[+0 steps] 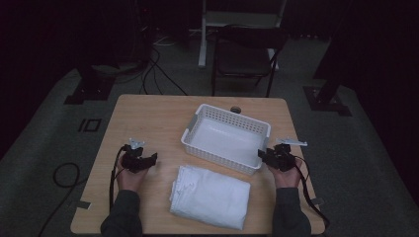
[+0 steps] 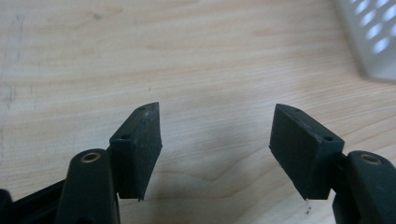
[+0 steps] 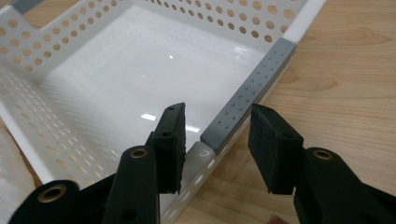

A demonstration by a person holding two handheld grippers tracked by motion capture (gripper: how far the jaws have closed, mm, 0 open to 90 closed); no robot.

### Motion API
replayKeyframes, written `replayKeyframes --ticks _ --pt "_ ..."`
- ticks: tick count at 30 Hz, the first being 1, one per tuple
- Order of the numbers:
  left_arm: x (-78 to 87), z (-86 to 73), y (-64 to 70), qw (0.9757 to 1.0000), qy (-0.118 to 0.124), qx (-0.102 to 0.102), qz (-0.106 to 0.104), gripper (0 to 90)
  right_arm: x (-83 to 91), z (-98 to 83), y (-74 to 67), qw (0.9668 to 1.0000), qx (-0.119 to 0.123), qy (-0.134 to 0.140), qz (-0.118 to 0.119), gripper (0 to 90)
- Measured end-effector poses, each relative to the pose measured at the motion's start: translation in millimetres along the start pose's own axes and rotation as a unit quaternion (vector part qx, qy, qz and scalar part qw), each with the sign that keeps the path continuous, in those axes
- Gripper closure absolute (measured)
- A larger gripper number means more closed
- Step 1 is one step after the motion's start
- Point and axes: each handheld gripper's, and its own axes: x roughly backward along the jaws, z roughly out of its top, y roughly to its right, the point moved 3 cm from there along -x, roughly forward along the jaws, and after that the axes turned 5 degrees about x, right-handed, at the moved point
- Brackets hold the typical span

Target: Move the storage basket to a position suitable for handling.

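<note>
On the wooden table (image 1: 148, 118), white basket (image 1: 207, 116) set slantwise past the folded white cloth (image 1: 210, 195), near short wall with grey handle (image 3: 250, 91) astride the half-parted, unpressing right gripper (image 3: 217, 149) (nearer hand), left gripper (image 2: 215, 140) spread over bare wood, empty.

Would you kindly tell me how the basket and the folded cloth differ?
The basket is rigid, with perforated walls and grey handles; the cloth is soft and folded flat. The basket lies farther from the person, the cloth nearer. The right gripper straddles the basket's handle; neither gripper touches the cloth. Both are white and rest on the table.
</note>
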Motion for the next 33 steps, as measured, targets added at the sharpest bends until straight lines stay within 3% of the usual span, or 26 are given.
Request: replayKeyframes --ticks 3,9,16,24,29,33 --pt "7.2 3.1 4.2 0.9998 0.017 -0.005 -0.007 35.7 -1.8 0.7 -1.8 1.0 0.0 0.002 0.003 58.0" --pt "19.1 9.3 9.8 0.9984 0.045 0.009 -0.032 37.9 -5.4 2.4 -8.5 0.9999 0.01 0.005 0.009 59.1" --pt "22.3 15.8 18.6 0.9978 0.049 0.006 -0.044 38.2 -8.6 4.0 -12.0 0.9998 0.01 0.007 0.014 59.8" --pt "22.1 27.8 41.5 0.9958 0.054 -0.005 -0.073 39.2 -13.4 7.4 -17.1 0.9995 0.018 0.004 0.024 60.1" --pt "24.1 39.6 54.9 0.9945 0.064 -0.015 -0.082 40.4 -16.4 9.6 -23.7 0.9993 0.031 0.003 0.023 60.0" --pt "19.6 46.1 59.7 0.9948 0.06 -0.019 -0.081 42.5 -17.6 9.9 -25.3 0.9992 0.032 0.005 0.026 60.0"
